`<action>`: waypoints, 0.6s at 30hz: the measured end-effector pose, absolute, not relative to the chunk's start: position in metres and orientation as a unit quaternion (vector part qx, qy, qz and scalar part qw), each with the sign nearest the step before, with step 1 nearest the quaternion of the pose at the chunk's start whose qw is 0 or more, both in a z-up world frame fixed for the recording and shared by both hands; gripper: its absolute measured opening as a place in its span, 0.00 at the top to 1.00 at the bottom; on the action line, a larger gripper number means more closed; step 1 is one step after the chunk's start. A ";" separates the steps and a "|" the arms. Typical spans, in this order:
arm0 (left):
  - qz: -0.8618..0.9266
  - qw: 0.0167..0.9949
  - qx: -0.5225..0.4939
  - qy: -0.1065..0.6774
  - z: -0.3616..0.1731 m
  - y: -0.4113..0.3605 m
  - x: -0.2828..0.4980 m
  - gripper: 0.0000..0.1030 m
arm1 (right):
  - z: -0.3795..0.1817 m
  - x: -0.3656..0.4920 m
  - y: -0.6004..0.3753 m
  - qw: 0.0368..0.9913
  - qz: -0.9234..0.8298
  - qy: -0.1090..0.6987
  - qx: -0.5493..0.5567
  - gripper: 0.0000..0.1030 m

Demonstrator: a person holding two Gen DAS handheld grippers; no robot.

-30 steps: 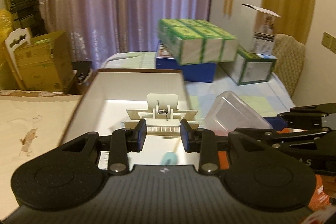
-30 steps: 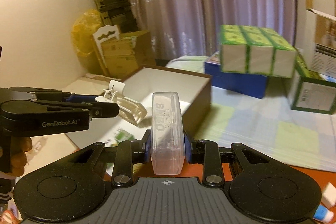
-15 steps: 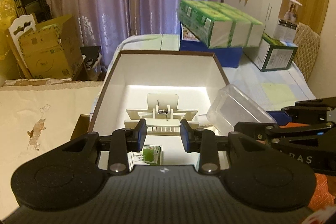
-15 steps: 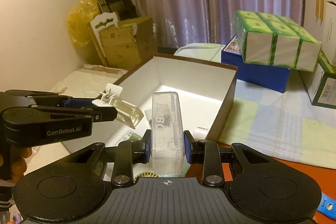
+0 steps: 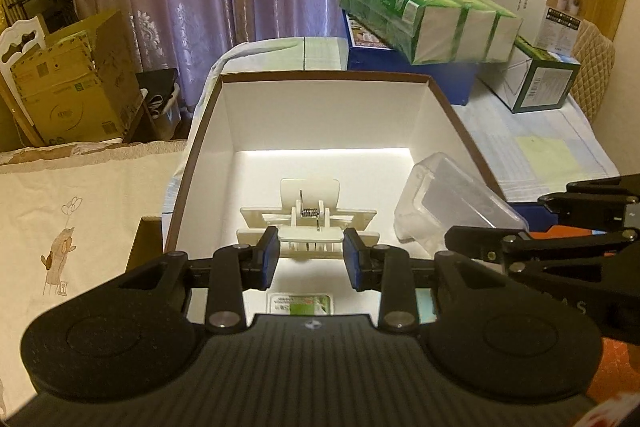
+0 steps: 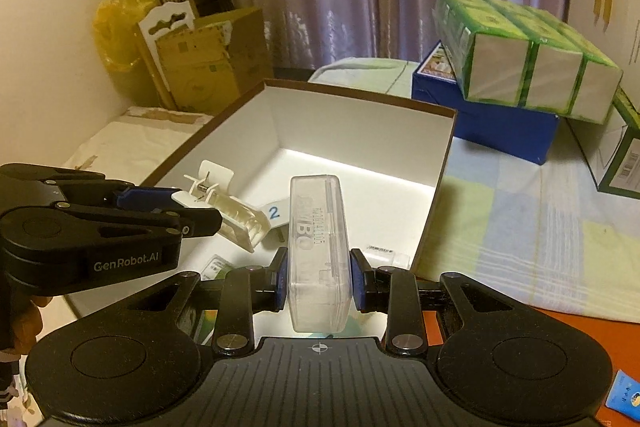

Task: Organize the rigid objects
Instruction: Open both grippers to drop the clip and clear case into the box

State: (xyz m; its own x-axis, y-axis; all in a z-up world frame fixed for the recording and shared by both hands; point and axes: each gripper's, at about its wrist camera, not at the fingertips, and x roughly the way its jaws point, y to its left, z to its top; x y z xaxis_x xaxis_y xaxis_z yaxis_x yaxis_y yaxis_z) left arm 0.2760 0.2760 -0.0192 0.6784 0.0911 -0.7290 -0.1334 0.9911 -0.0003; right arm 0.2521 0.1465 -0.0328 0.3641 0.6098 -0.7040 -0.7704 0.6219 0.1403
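My left gripper [image 5: 310,259] is shut on a cream plastic spring clip [image 5: 308,219], held over the open white-lined brown box [image 5: 324,115]. My right gripper [image 6: 319,277] is shut on a clear plastic case [image 6: 318,259] with raised lettering, also above the box [image 6: 360,131]. In the right wrist view the left gripper [image 6: 192,215] and its clip [image 6: 228,203] hang at the left. In the left wrist view the clear case [image 5: 452,211] shows at the right, over the box's right side. Small items lie on the box floor: a card marked 2 [image 6: 274,213] and a green-labelled packet [image 5: 300,305].
A green pack of tissue boxes [image 5: 428,19] rests on a blue box [image 5: 408,75] behind the brown box, on a checked cloth [image 5: 536,147]. Cardboard boxes [image 5: 68,83] stand far left by the curtain. The orange tabletop [image 6: 580,331] shows at lower right.
Both grippers have moved forward and down over the brown box with their objects still gripped. The box's inside now fills more of both views.
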 end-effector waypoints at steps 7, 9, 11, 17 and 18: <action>0.057 0.911 -0.030 0.407 -0.025 0.289 0.294 0.61 | -0.037 0.263 0.158 0.821 0.410 0.384 -0.103 0.73; 0.055 0.910 -0.031 0.409 -0.025 0.292 0.296 0.61 | -0.038 0.265 0.160 0.821 0.408 0.386 -0.103 0.73; 0.055 0.910 -0.034 0.410 -0.024 0.293 0.297 0.61 | -0.039 0.266 0.163 0.821 0.406 0.389 -0.103 0.73; 0.056 0.909 -0.038 0.411 -0.022 0.298 0.297 0.60 | -0.042 0.270 0.170 0.828 0.396 0.387 -0.090 0.73; 0.057 0.909 -0.039 0.411 -0.022 0.299 0.296 0.59 | -0.042 0.270 0.171 0.830 0.394 0.385 -0.087 0.73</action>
State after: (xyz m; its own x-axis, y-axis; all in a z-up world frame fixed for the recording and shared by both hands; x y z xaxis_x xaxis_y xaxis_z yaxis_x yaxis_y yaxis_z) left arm 0.2958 0.2990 -0.0219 0.6549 0.0719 -0.7523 -0.1356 0.9905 -0.0234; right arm 0.2704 0.1713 -0.0418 0.3928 0.5881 -0.7070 -0.7213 0.6739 0.1598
